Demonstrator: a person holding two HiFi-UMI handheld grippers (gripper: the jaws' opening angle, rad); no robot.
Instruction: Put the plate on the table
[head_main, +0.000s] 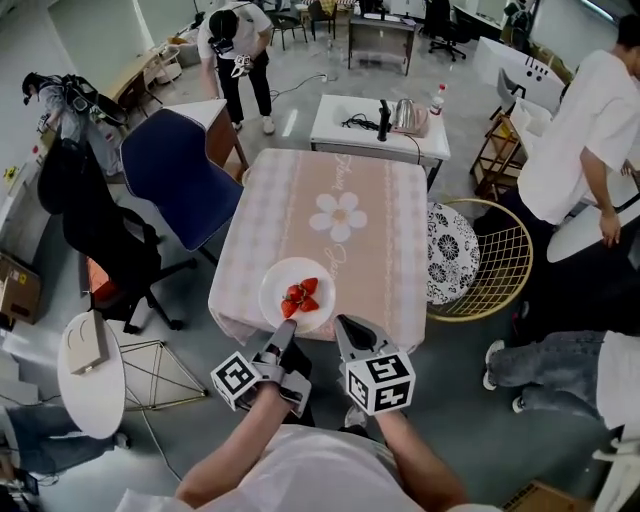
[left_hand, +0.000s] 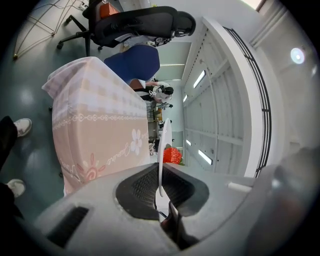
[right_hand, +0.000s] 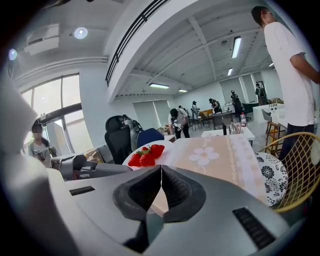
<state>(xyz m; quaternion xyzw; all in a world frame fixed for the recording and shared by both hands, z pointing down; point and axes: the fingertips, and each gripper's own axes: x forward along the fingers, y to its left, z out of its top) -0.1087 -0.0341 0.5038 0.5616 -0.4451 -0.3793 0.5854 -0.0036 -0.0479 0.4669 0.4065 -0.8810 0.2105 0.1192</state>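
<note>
A white plate (head_main: 284, 277) carrying red strawberries (head_main: 301, 294) hangs over the near edge of the table (head_main: 330, 200), which wears a pink flowered cloth. My left gripper (head_main: 287, 331) is shut on the plate's near rim. In the left gripper view the plate (left_hand: 165, 134) shows edge-on between the pads (left_hand: 142, 187), with the strawberries (left_hand: 172, 155) beyond. My right gripper (head_main: 343, 322) sits just right of the plate, shut and empty. In the right gripper view its jaws (right_hand: 161, 172) meet in a line; the plate (right_hand: 167, 149) and strawberries (right_hand: 146, 156) lie just beyond and left.
A blue chair (head_main: 180, 175) and a black office chair (head_main: 90, 230) stand left of the table. At right are a yellow wire chair (head_main: 505, 260) with a patterned cushion (head_main: 447, 250), a standing person (head_main: 585, 130) and someone's legs (head_main: 555, 362). A white desk with a kettle (head_main: 405, 115) stands beyond.
</note>
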